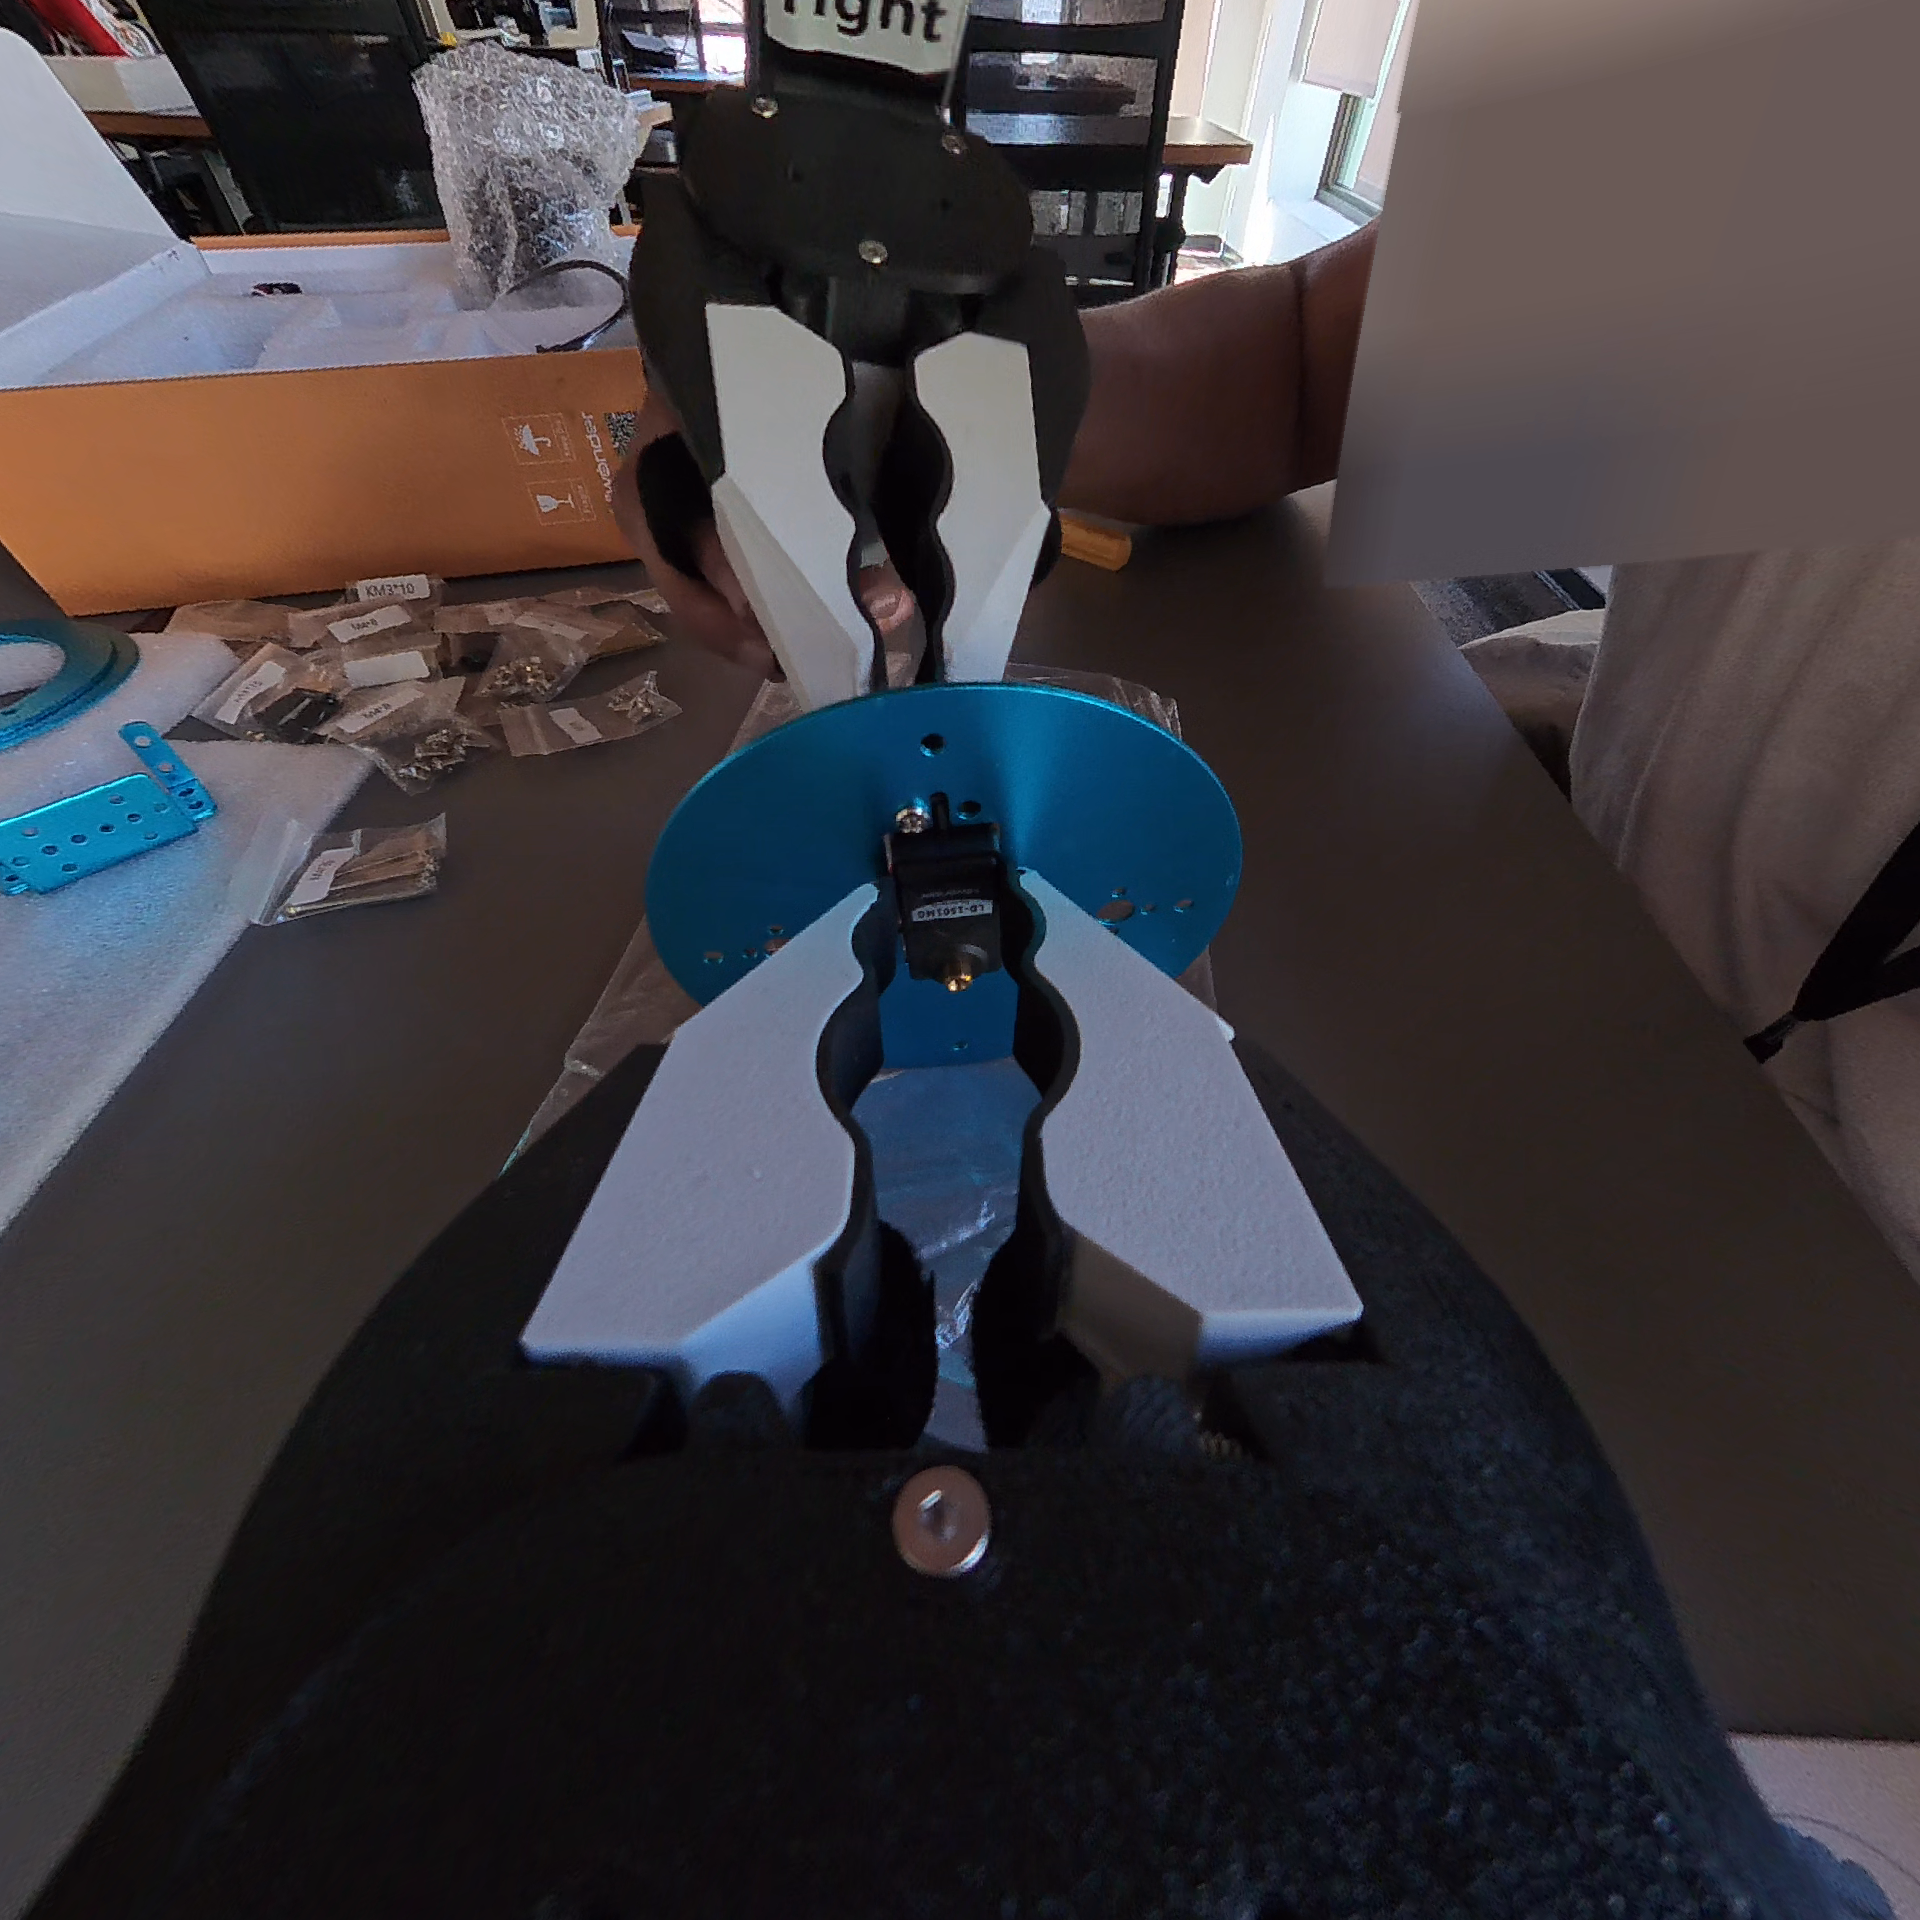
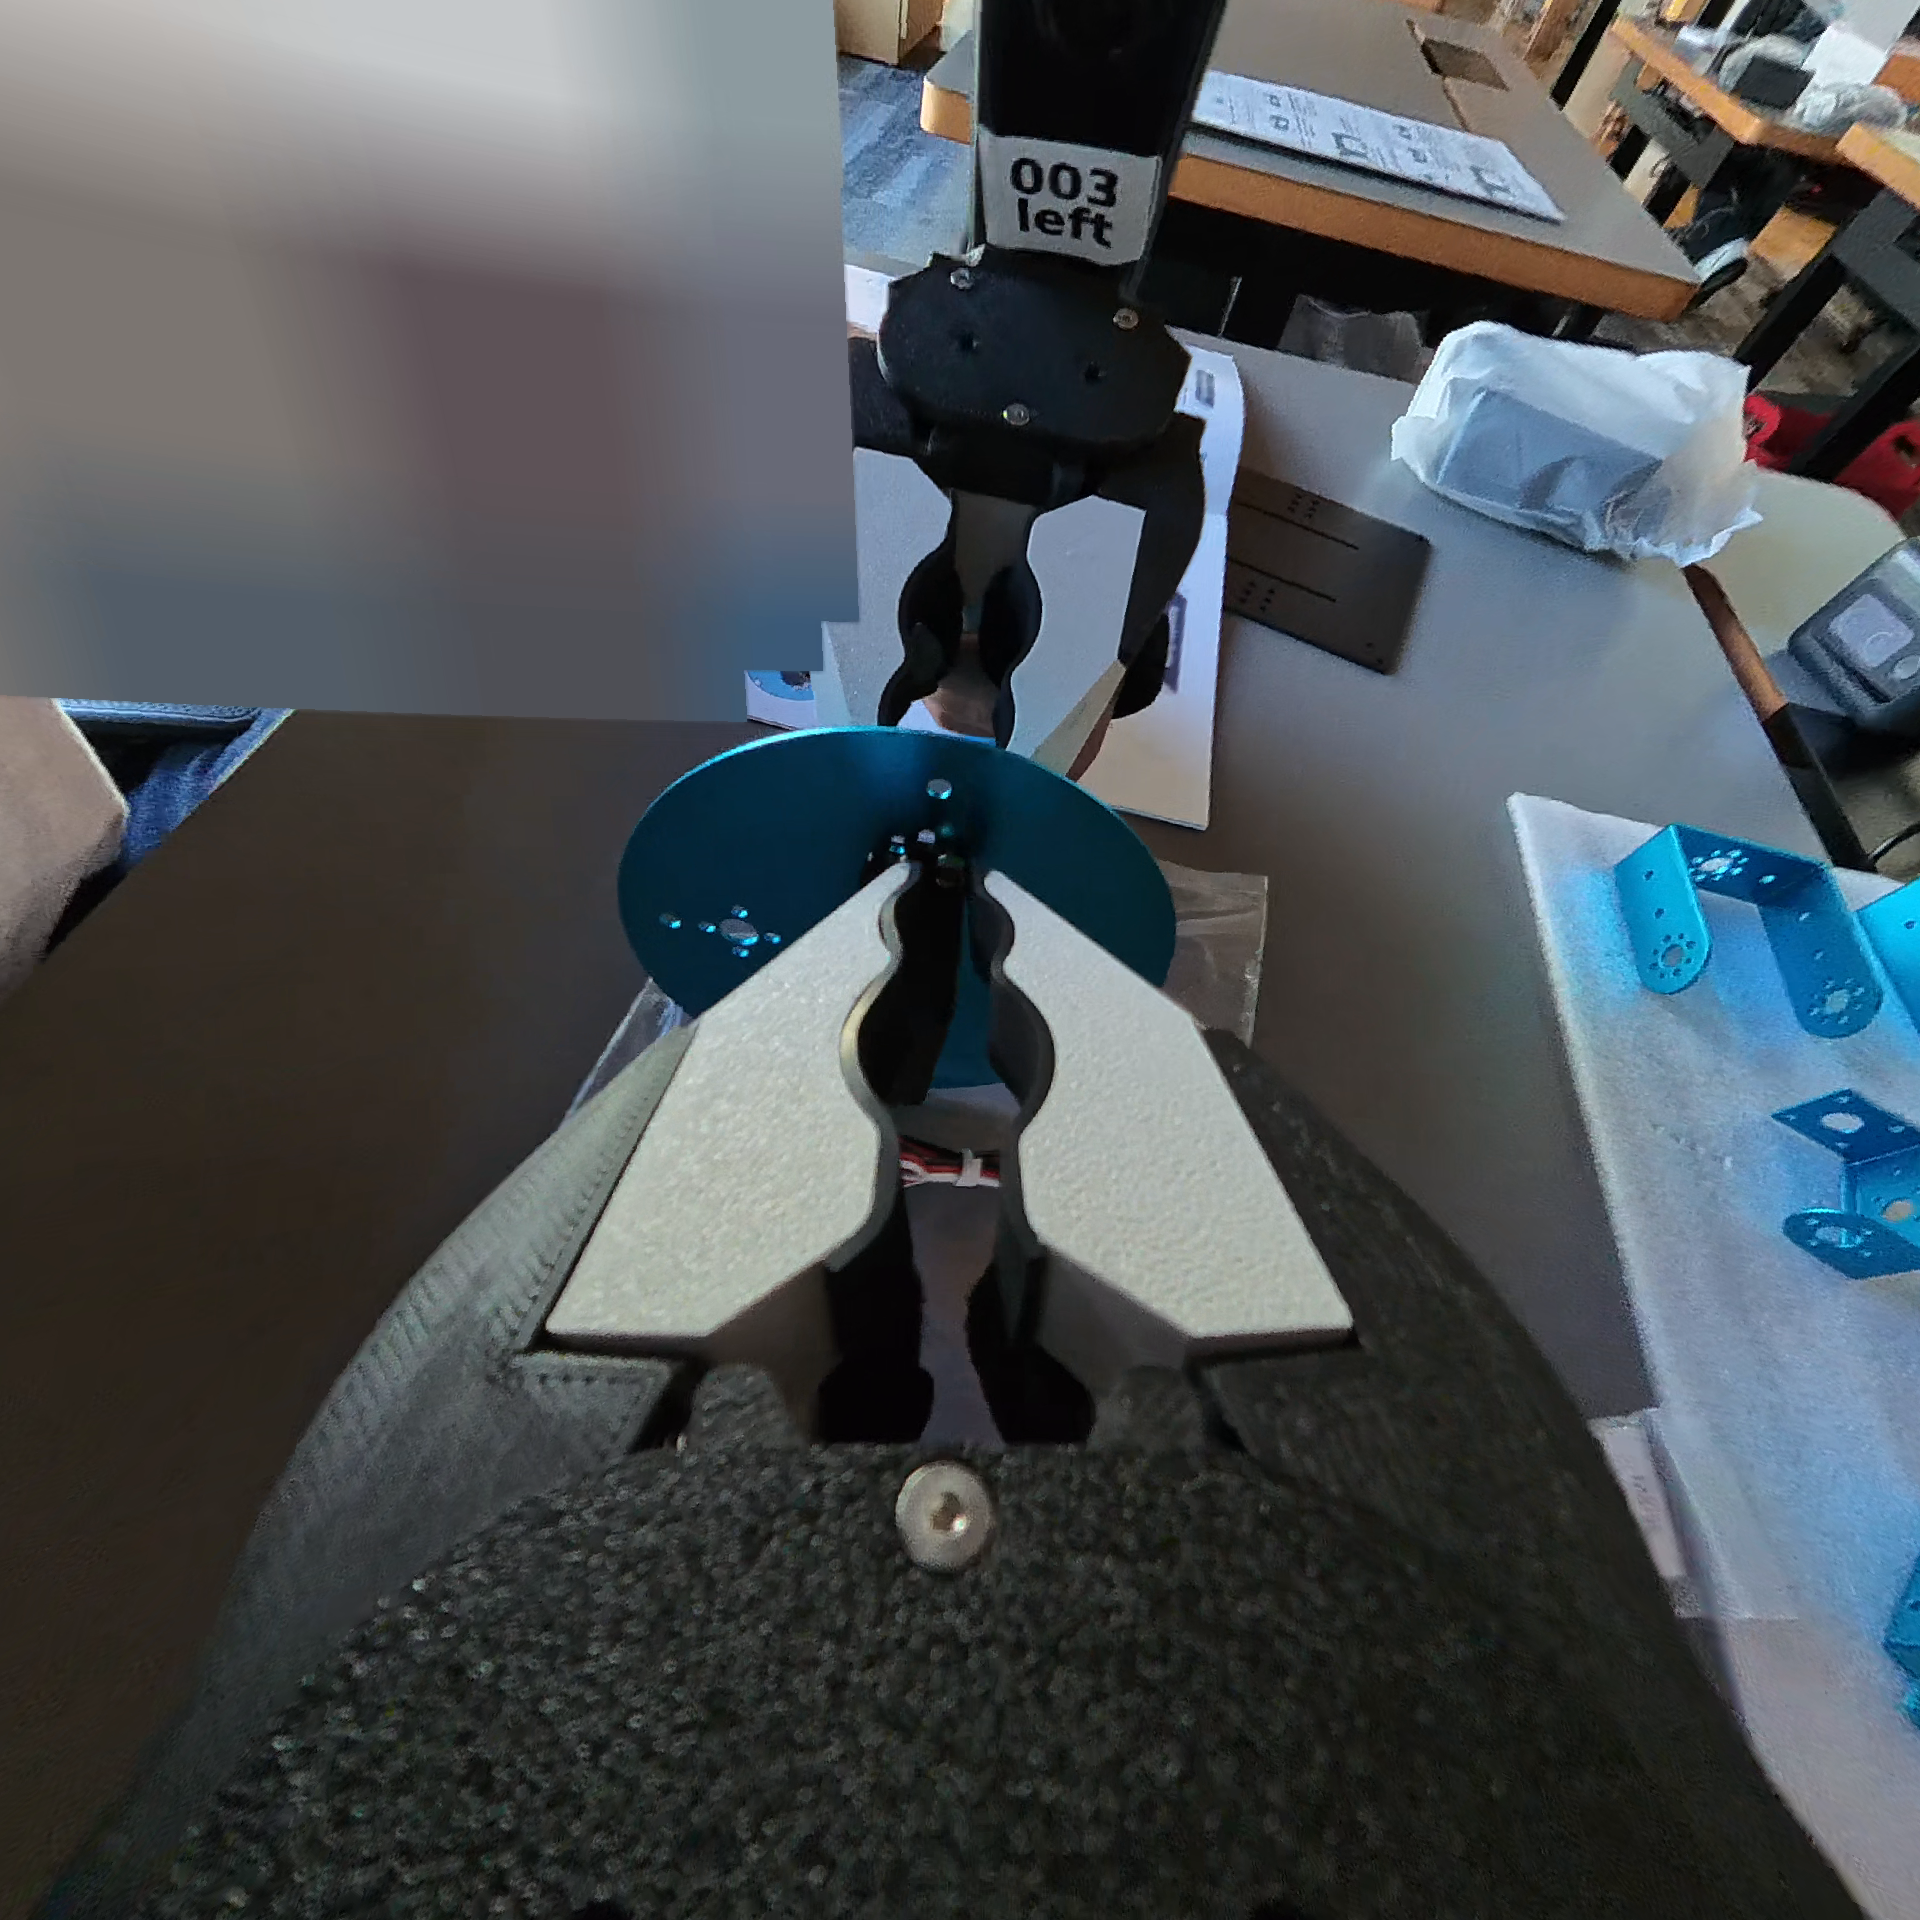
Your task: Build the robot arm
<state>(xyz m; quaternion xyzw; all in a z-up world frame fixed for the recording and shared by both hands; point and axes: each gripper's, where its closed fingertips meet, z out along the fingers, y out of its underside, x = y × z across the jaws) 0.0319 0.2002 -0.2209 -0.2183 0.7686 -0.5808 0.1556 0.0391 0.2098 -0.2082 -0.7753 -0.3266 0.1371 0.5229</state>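
Blue disc (image 1: 810, 862) stands on edge over clear plastic on the dark table (image 1: 1403, 935). Left gripper (image 1: 948, 904) clamps the black servo (image 1: 948, 914) on its face. Right gripper (image 2: 940, 883) pinches the opposite side.

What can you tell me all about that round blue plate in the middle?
The round blue plate looks like shiny metal, thin and flat, dotted with little holes. It stands on edge above a clear plastic bag on the dark table. A small black motor is fixed at its middle with a silver screw. The left gripper closes on the motor; the right gripper closes on the plate's other side.
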